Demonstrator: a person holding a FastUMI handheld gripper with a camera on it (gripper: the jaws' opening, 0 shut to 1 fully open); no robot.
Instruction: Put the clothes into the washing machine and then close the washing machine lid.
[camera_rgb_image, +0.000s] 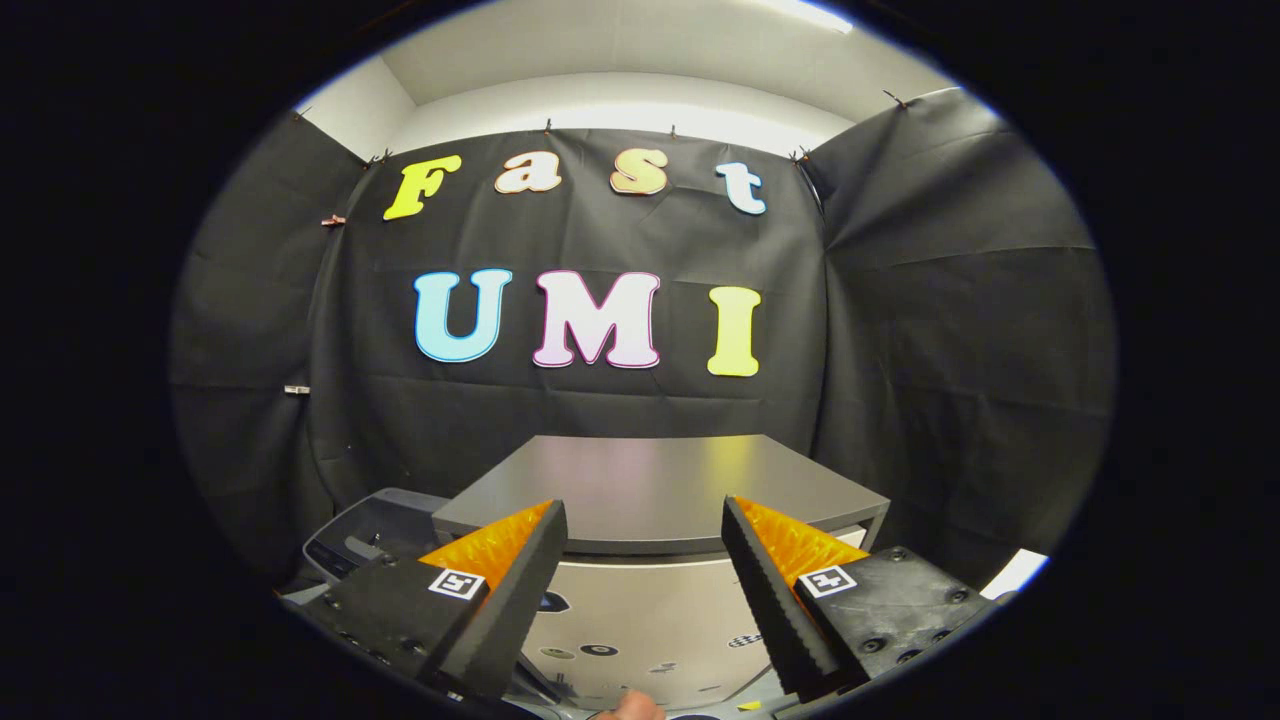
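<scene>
My gripper (643, 505) is open, its two fingers spread wide with nothing between them. Just beyond the fingertips lies a grey flat panel (660, 480) of the washing machine; whether it is the lid raised or lying flat I cannot tell. Under that panel, in the gap between the fingers, a pale surface (640, 615) carries a few small stickers. Left of the left finger is a darker grey part of the machine (370, 535) with a rounded corner. A fingertip of a person's hand (635, 708) peeks in low between the fingers.
Black cloth walls (950, 330) close the booth behind the machine and on both sides. A white object (1015, 572) sits low, to the right of the right finger. A small yellow scrap (748, 705) lies below the pale surface.
</scene>
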